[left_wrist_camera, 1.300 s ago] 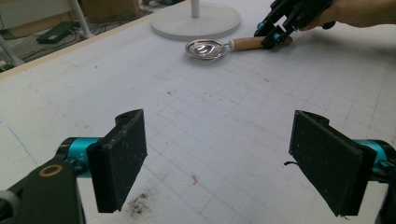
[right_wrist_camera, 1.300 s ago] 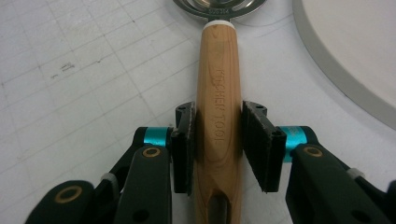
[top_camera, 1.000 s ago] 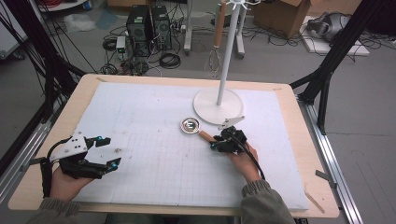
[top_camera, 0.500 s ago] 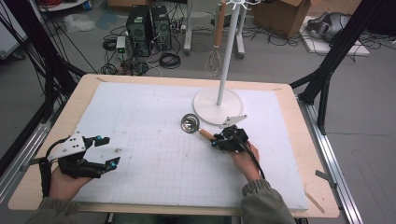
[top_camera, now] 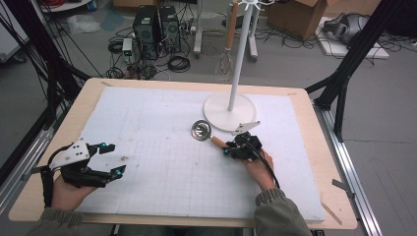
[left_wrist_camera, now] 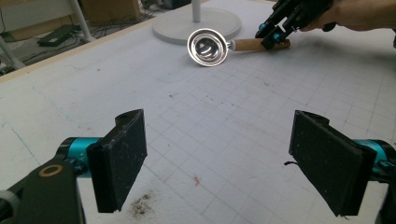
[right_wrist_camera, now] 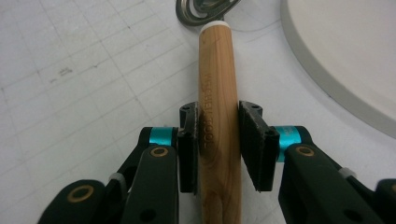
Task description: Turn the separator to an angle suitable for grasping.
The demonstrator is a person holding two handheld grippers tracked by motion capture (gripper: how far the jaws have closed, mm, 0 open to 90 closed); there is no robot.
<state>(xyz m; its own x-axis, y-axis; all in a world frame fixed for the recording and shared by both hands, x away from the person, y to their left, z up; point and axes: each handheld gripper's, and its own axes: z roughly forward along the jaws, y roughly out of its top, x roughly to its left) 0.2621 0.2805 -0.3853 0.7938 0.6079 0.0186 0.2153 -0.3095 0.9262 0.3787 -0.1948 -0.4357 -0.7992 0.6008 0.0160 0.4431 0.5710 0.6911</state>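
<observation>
Wooden handle (right_wrist_camera: 218, 140) sits between the right gripper (right_wrist_camera: 218, 147) pads, jaws pinched on it about mid-length; grip looks narrow against a round shaft, so the strainer could roll or twist in the pads once it is lifted. Left pad seems flush, right pad shows a sliver of gap — cannot tell if contact is full. Left gripper (left_wrist_camera: 219, 161) jaws spread wide, holding nothing, low over the white gridded mat (top_camera: 162, 162) well apart from the work. Metal strainer bowl (top_camera: 201, 130) lies on the mat just beside the stand's round white base (top_camera: 229, 111). Bowl end is the heavy end; likely to droop and clip the base rim or the pole (top_camera: 240, 59) on the way up. Whisk (top_camera: 227, 49) already hangs from the stand beyond; a swinging strainer could knock it
</observation>
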